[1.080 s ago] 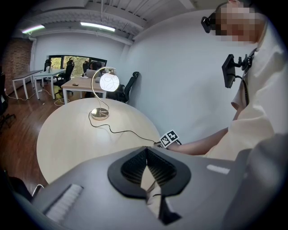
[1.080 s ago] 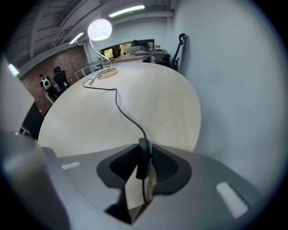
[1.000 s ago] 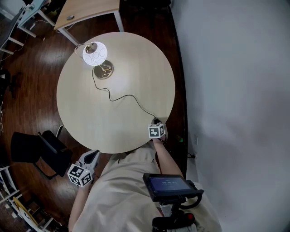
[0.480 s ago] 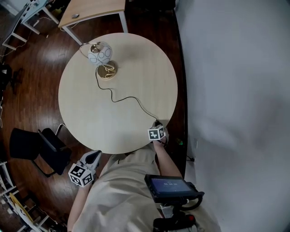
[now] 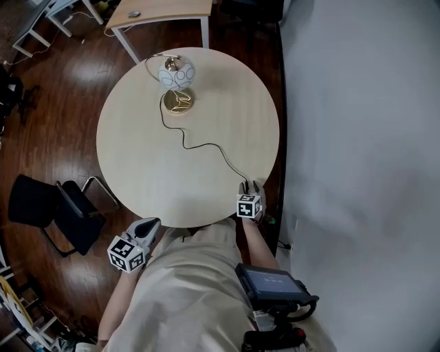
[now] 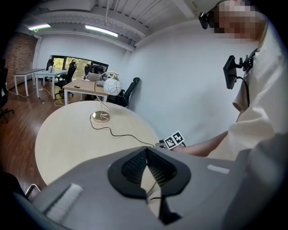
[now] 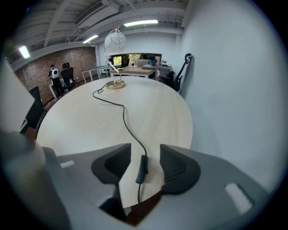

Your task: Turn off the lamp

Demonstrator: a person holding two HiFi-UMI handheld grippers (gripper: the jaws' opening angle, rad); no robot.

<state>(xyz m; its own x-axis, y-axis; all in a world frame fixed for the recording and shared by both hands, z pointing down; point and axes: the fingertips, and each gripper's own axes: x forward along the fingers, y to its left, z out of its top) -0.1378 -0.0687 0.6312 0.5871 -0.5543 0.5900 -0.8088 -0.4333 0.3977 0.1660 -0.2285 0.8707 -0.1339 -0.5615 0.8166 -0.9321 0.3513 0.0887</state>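
Note:
The lamp, a white globe shade on a brass base, stands unlit at the far side of the round table. Its black cord snakes to the near right edge. There my right gripper hovers just above the table. Its jaws are opening, with the cord's in-line switch lying on the table between the pads, untouched. My left gripper hangs off the table's near left edge, pads closed together on nothing. From the left gripper view the lamp shows across the table.
A black chair stands on the wooden floor left of the table. A wooden desk sits beyond the lamp. A white wall runs close along the table's right side. A dark device hangs at the person's chest.
The lamp's globe glowed bright a second ago and is now dark. My right gripper has lifted a little and its jaws have spread. The left gripper has stayed put.

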